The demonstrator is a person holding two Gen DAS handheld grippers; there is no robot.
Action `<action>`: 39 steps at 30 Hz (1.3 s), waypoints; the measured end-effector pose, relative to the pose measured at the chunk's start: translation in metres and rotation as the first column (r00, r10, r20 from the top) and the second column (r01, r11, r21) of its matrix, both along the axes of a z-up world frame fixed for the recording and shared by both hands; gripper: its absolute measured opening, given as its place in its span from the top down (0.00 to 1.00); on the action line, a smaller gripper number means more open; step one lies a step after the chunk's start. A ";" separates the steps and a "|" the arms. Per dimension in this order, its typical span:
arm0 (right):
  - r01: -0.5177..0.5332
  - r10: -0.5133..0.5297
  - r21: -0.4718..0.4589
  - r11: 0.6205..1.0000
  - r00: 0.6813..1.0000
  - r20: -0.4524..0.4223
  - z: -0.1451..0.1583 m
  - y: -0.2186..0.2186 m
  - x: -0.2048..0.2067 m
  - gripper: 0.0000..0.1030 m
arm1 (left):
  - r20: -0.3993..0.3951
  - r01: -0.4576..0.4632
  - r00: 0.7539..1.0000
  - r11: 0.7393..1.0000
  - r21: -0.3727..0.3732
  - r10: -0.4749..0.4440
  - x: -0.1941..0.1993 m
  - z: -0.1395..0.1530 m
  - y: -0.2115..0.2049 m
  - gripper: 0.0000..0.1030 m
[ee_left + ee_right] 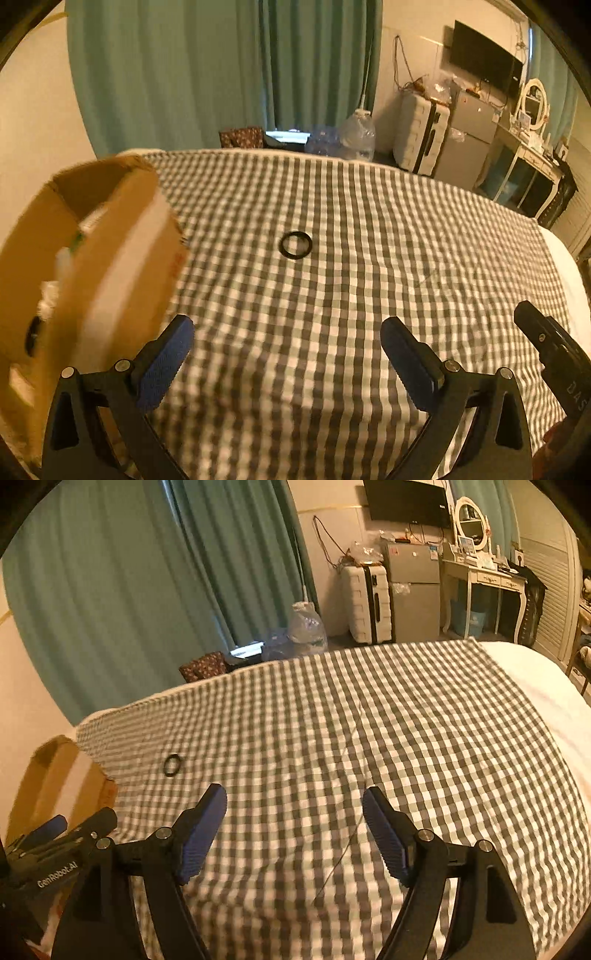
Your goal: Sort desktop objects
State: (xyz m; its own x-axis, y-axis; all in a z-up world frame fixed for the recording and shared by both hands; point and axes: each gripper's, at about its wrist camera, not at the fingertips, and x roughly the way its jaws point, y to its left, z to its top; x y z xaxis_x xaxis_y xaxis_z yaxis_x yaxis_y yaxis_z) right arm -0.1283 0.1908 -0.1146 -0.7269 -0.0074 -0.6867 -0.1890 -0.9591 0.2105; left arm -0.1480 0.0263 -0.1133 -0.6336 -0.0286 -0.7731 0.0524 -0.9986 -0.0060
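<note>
Nearest, the left gripper (286, 332) and right gripper (294, 805) both hold their blue-padded tongs spread, empty, over a checked cloth (351, 258). A black ring (295, 244) lies on it beside a blurred cardboard box (92, 258) — contents unclear. "GenRobot.AI" marks one gripper.

Teal curtains (110, 590), wall television (406, 498), white suitcase (365, 603), grey fridge (413, 590)

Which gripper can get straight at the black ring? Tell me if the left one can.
Probably yes: the left gripper has open jaws, and the ring lies ahead on bare cloth, box off to the side.
</note>
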 end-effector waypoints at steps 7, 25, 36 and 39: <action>-0.023 0.023 0.024 0.999 1.000 -0.001 -0.030 0.008 -0.049 0.26 | 0.027 -0.037 0.999 0.999 0.027 0.036 -0.051 -0.040 -0.003 0.00; -0.105 0.102 0.079 0.991 0.994 0.042 -0.067 -0.012 -0.094 0.26 | -0.015 -0.008 1.000 1.000 0.016 0.009 -0.123 -0.090 -0.023 0.73; -0.112 0.112 0.060 0.992 0.994 0.012 -0.031 -0.034 -0.039 0.26 | -0.041 0.070 0.997 0.993 0.095 -0.067 -0.037 -0.014 -0.046 0.96; -0.147 0.147 0.007 0.989 0.989 -0.009 -0.003 -0.050 -0.019 0.26 | -0.081 0.088 0.994 0.991 0.104 -0.079 -0.004 0.022 -0.051 0.96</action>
State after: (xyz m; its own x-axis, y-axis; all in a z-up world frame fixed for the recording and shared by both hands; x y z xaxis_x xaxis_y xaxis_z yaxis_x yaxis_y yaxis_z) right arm -0.1472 0.1408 -0.1181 -0.7246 -0.1103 -0.6803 -0.0443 -0.9776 0.2057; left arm -0.1516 -0.0250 -0.0910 -0.6875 0.1075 -0.7182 -0.0359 -0.9928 -0.1142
